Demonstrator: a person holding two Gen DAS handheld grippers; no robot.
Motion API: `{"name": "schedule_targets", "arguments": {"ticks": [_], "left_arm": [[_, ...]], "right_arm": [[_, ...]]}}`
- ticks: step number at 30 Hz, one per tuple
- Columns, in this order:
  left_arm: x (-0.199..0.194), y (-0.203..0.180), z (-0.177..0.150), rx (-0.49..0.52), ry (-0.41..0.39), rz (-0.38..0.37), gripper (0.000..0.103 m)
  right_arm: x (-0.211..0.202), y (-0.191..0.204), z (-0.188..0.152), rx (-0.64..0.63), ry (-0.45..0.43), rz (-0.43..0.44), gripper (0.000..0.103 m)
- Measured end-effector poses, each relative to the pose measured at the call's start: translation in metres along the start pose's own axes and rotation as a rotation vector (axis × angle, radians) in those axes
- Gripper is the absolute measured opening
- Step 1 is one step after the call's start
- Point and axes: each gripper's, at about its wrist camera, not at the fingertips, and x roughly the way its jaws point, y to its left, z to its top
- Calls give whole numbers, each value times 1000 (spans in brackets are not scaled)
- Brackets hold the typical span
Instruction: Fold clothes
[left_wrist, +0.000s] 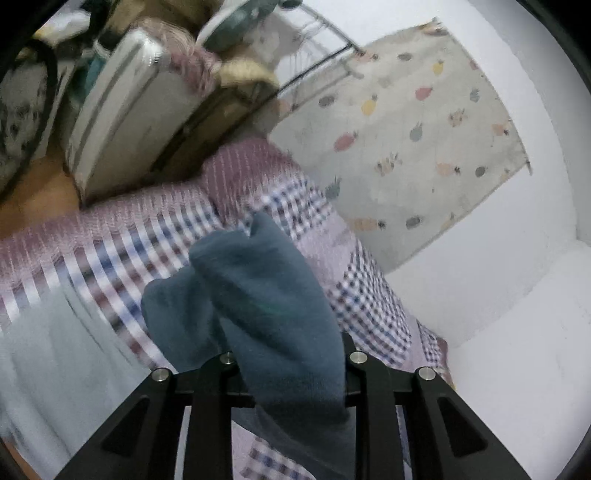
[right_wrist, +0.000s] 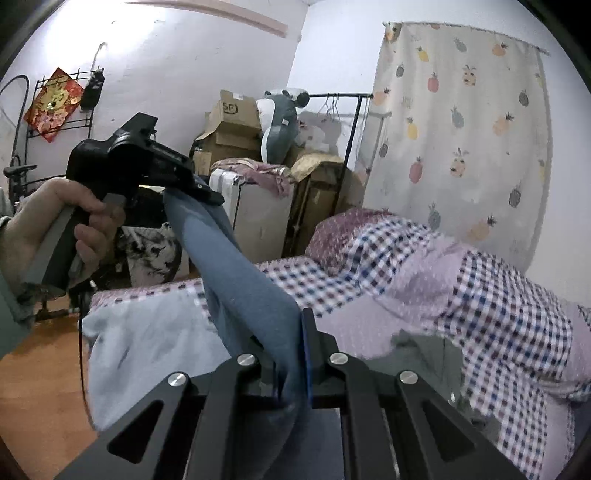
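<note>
1. Aloft above the checked bedspread (right_wrist: 480, 295): blue-grey garment (right_wrist: 240, 280), stretched between both grippers.
2. Left gripper (right_wrist: 199, 192), right gripper (right_wrist: 291, 354): each clamped on garment cloth.
3. For a clean fold: keep span taut, edges level, lower flat onto bedspread before release.

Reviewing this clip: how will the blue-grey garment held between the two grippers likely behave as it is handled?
Probably floppy: the blue-grey garment sags and twists between the left gripper and right gripper. Likely light, since it hangs off small pinches. It may slip; only narrow edges are clamped.
</note>
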Motion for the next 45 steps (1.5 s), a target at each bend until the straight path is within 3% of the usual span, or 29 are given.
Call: {"name": "schedule_targets", "arguments": {"ticks": [4, 8, 10, 12, 15, 18, 23, 26, 29, 32, 34, 37, 41, 45], "left_arm": [[-46, 48, 6, 33, -87, -27, 24], [-69, 158, -23, -2, -57, 125, 24], [-71, 223, -43, -106, 0, 233, 24], [-79, 266, -65, -177, -1, 258, 24], [-90, 293, -83, -216, -31, 215, 25], [-86, 299, -87, -211, 3, 224, 27], [-88, 319, -96, -255, 29, 162, 37], [-96, 325, -99, -270, 12, 147, 40], [-115, 323, -100, -252, -53, 229, 51], [-147, 317, -100, -241, -168, 286, 77], [-163, 314, -99, -229, -208, 308, 78], [-176, 292, -100, -138, -224, 340, 78], [-173, 242, -102, 65, -223, 364, 79], [-141, 213, -106, 150, -136, 378, 79]], "right_arm": [[28, 49, 10, -77, -65, -31, 8], [37, 136, -28, -216, -82, -49, 8], [49, 194, -64, -325, -31, -17, 7], [60, 244, -100, -441, 30, 24, 6], [64, 292, -138, -547, 72, 45, 6], [59, 311, -156, -586, 70, 36, 6], [55, 312, -173, -637, 69, 5, 5], [56, 309, -189, -664, 99, -2, 11], [52, 290, -194, -567, 167, 85, 16], [50, 256, -195, -429, 231, 185, 17], [49, 236, -196, -317, 281, 234, 19], [44, 205, -190, -141, 334, 321, 19], [30, 161, -173, 64, 272, 428, 21], [37, 138, -156, 127, 206, 368, 23]]}}
